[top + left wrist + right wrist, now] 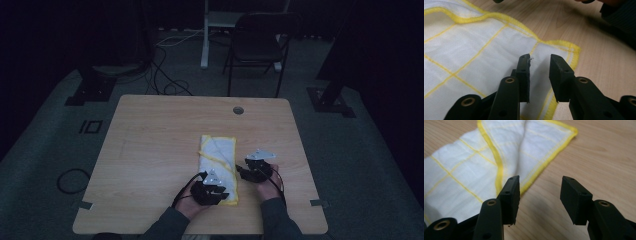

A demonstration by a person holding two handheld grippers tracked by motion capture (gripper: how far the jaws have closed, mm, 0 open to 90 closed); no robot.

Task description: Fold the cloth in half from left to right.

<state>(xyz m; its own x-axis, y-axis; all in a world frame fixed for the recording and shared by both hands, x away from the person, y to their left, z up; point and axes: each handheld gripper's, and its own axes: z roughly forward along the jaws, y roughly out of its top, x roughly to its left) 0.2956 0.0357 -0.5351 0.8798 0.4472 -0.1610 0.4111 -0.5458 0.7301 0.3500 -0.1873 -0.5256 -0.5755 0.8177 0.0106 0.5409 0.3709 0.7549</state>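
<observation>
A white cloth (218,160) with yellow edging and yellow grid lines lies folded into a long strip on the wooden table (150,145). My left gripper (212,186) sits over the cloth's near end, open, its jaws a narrow gap apart above the cloth (486,47) near its yellow corner. My right gripper (255,167) rests open just right of the cloth's right edge. In the right gripper view its jaws stand wide over bare wood, the cloth (474,165) lying to their left with a folded yellow hem running across it.
A round cable hole (238,110) sits near the table's far edge. Beyond the table stand a dark folding chair (257,45) and a white stand leg (205,40), with cables on the grey floor. The room is dim.
</observation>
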